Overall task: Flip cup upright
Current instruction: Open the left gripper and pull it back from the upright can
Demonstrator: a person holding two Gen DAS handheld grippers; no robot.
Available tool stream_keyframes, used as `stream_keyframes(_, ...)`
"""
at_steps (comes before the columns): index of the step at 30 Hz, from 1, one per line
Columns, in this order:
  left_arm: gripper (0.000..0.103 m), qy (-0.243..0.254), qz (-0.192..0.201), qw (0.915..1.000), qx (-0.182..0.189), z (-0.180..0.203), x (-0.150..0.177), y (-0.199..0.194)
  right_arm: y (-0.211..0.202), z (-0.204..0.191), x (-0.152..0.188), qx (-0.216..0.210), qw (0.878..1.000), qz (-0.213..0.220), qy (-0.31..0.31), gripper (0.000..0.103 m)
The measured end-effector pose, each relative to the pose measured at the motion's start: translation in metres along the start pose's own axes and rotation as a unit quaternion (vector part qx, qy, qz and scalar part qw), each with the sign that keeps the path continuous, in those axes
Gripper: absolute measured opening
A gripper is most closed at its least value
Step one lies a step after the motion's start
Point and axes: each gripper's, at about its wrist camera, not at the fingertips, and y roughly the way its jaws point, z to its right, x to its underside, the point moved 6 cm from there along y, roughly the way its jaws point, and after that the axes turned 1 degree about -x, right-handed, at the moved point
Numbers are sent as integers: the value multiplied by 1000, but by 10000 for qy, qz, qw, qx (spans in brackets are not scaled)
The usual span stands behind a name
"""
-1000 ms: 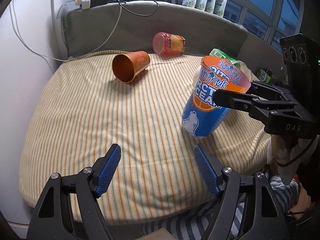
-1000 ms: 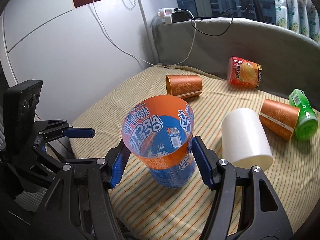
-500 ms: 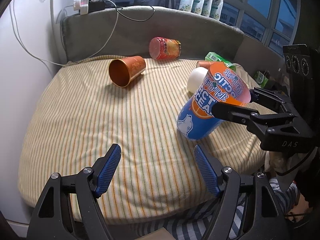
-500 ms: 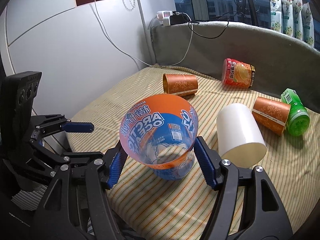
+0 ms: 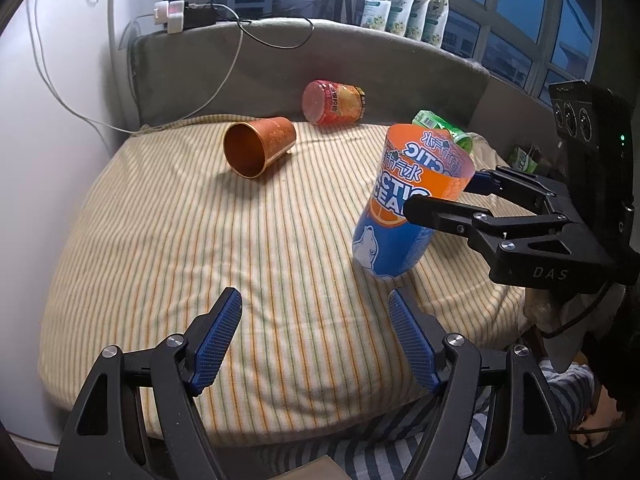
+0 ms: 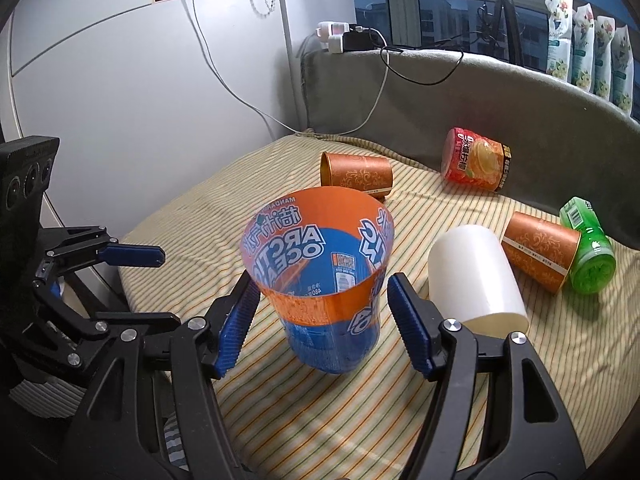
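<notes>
A blue and orange "Arctic Ocean" cup [image 6: 324,280] stands mouth up, nearly upright, on the striped bedsheet [image 6: 360,420]. My right gripper [image 6: 320,316] has a jaw on each side of it; the left pad touches the cup wall and a small gap shows at the right pad. In the left wrist view the cup [image 5: 404,208] stands at right with the right gripper [image 5: 440,200] around it. My left gripper [image 5: 314,340] is open and empty, low over the sheet's front edge.
Lying on their sides: a copper cup [image 5: 258,146], a white cup [image 6: 476,276], a second copper cup [image 6: 540,250], a red snack can [image 6: 476,160] and a green bottle [image 6: 586,252]. A grey padded headboard [image 5: 400,76] borders the back.
The right gripper has brought the cup down onto the sheet and closer to upright. Its jaws have eased apart slightly. The left gripper has stayed put.
</notes>
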Motion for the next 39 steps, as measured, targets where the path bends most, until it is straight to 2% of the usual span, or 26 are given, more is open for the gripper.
stream_keyframes(3,76,-20,37,10000,0,-1,-1,-2,-2,-2,0,-21,10000,-24,-33,70)
stream_keyframes(7,76,-32,68,10000,26,1,-1,-3,-10,-2,2,35,10000,-1,-37,79)
stream_keyframes(20,76,-32,257,9996,73,11,-6,-8,-48,7,11,254,9996,-70,128,85)
stream_keyframes(25,76,-159,625,9979,-29,13,-16,-16,-74,16,14,463,9983,96,328,88)
stream_keyframes(28,76,-246,999,9944,-228,12,-23,-24,-87,22,17,609,9966,249,488,88)
stream_keyframes(30,81,-260,1291,9905,-392,13,-29,-31,-94,25,19,726,9951,360,570,88)
stream_keyframes(33,82,-175,1726,9825,-680,17,-37,-42,-104,28,21,904,9923,524,666,89)
stream_keyframes(35,82,-163,1905,9786,-764,17,-41,-46,-109,30,21,1045,9900,634,702,91)
stream_keyframes(37,82,-218,2050,9752,-799,18,-45,-49,-117,33,21,1155,9872,790,764,102)
stream_keyframes(39,82,-252,2200,9716,-832,18,-48,-52,-125,36,20,1266,9833,989,852,103)
